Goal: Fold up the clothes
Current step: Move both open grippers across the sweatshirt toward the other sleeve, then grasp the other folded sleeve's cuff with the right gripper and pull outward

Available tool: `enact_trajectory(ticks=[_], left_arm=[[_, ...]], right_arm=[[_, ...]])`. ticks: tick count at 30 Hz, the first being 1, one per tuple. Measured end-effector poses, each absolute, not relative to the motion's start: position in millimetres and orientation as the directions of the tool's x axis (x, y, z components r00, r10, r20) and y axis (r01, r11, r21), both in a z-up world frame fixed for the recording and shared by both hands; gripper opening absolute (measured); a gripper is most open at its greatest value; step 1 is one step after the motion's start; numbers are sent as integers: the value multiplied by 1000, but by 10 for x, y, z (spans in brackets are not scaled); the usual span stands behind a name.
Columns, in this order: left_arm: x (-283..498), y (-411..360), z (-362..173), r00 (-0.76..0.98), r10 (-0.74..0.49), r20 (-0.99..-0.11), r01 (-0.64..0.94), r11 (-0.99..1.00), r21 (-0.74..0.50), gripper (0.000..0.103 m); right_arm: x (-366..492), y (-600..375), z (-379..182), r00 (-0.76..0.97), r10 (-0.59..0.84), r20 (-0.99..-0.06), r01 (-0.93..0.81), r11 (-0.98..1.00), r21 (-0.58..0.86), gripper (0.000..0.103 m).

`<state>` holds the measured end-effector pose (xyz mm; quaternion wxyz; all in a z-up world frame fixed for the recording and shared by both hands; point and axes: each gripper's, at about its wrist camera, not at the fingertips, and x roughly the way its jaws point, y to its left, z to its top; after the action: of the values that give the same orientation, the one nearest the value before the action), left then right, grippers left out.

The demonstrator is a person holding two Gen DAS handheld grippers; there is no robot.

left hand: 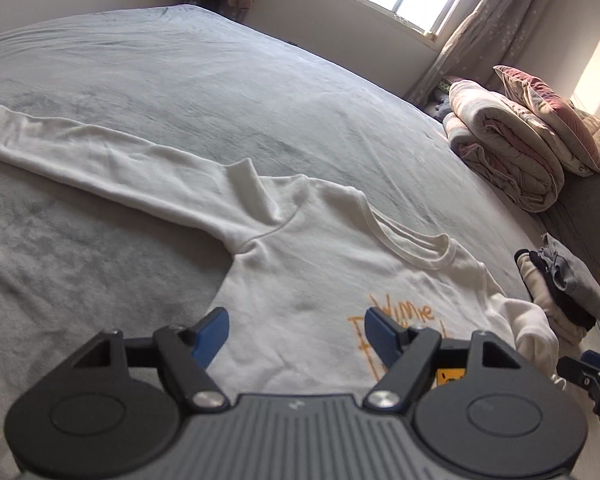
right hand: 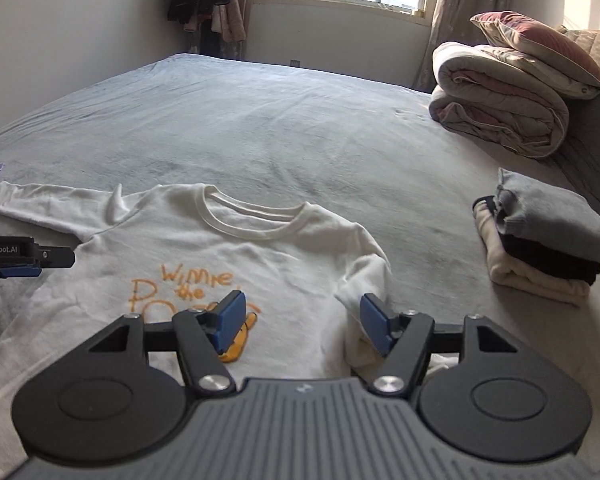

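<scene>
Now both grippers, left (left hand: pixel 296 330) and right (right hand: pixel 300 318), angled down over the white sweatshirt (right hand: pixel 260 248), jaws apart, empty.

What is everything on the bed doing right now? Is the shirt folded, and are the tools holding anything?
White shirt: spread face up, not folded; one sleeve stretched out, the other bunched.
Stack of clothes: folded, piled beside the shirt.
Quilt: rolled up, pillow on top.
Left tool: open, holding nothing.
Right tool: open, holding nothing.
Curtain: pulled aside.
</scene>
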<state>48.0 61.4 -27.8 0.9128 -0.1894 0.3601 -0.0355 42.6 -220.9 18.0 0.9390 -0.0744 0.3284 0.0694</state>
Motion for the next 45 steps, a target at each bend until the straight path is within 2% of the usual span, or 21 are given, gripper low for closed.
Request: enact_trajectory(ticks=[9, 17, 23, 24, 26, 30, 31, 32, 33, 35, 39, 45], left_arm=[[499, 363, -385, 732, -257, -631, 14, 932, -363, 76], [499, 197, -441, 719, -291, -631, 70, 934, -351, 76], [519, 194, -461, 714, -297, -634, 68, 931, -359, 76], [525, 195, -465, 714, -297, -634, 67, 931, -360, 76], [528, 192, -471, 713, -297, -636, 66, 930, -360, 76], [527, 166, -478, 711, -297, -637, 71, 932, -355, 76], [526, 156, -479, 710, -298, -638, 74, 932, -354, 76], [525, 143, -479, 709, -302, -637, 80, 932, -353, 76], [520, 132, -477, 707, -305, -637, 87, 933, -350, 76], [530, 87, -463, 691, -332, -642, 120, 929, -351, 75], [574, -87, -334, 640, -463, -614, 249, 880, -404, 69], [707, -720, -196, 559, -548, -622, 464, 828, -313, 48]], right_arm=[[246, -2805, 83, 786, 12, -618, -88, 992, -93, 68], [147, -3263, -82, 738, -14, -674, -53, 996, -78, 68], [63, -3620, -163, 701, 32, -712, -10, 999, 34, 67], [59, -3678, -176, 694, 46, -719, 0, 998, 64, 66], [52, -3793, -200, 679, 76, -731, 22, 992, 124, 44], [97, -3763, -401, 608, 112, -786, 16, 988, 153, 36], [106, -3727, -469, 592, 93, -801, 11, 992, 124, 30], [100, -3691, -490, 593, 76, -801, 1, 995, 95, 16], [92, -3655, -502, 599, 59, -799, -9, 998, 67, 10], [87, -3700, -385, 615, 28, -788, 2, 999, 37, 9], [79, -3811, -126, 647, -34, -761, 32, 999, -18, 9], [178, -4203, 154, 664, -134, -736, 81, 991, -107, 9]])
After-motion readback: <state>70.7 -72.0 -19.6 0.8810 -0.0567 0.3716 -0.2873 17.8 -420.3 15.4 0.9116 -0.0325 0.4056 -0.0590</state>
